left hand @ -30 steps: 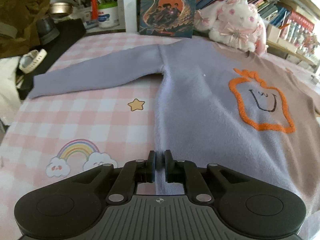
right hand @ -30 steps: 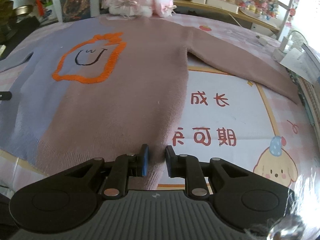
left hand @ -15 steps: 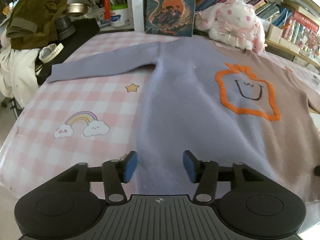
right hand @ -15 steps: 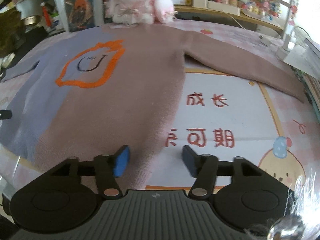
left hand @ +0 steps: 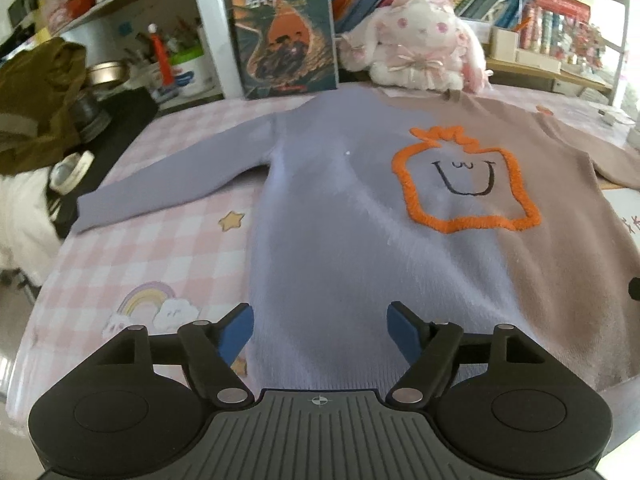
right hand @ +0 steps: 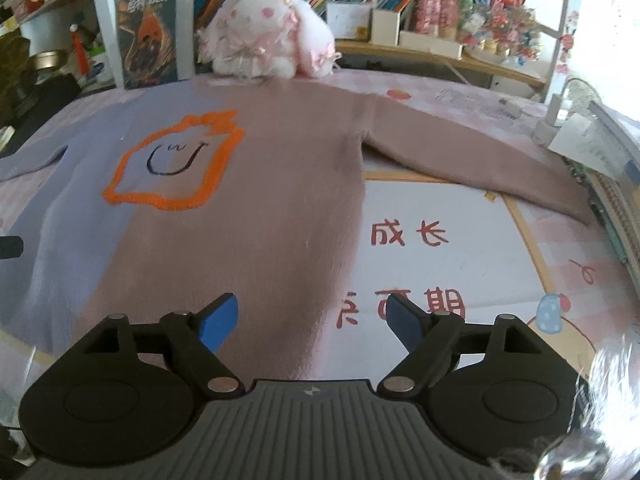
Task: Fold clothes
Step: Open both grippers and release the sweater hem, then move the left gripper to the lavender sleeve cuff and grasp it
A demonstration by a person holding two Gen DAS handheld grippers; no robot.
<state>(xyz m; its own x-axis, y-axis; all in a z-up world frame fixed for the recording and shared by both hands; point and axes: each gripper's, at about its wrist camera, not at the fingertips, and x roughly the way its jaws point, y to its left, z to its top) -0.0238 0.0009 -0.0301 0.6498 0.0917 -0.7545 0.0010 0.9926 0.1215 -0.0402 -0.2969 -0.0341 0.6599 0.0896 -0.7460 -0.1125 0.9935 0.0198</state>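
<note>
A sweater, lilac on one half and dusty pink on the other, with an orange-outlined smiley patch, lies flat and face up on the table, sleeves spread; it shows in the left wrist view and the right wrist view. My left gripper is open and empty, raised above the lilac hem. My right gripper is open and empty, raised above the pink hem near its right side edge.
A white and pink plush bunny and an upright book stand behind the collar. The pink checked tablecloth lies under the sweater. An olive garment and clutter sit at far left. Boxes and a cable line the right edge.
Both grippers have opened, letting go of the sweater hem, and have pulled back and up from it. The sweater now lies flat.
</note>
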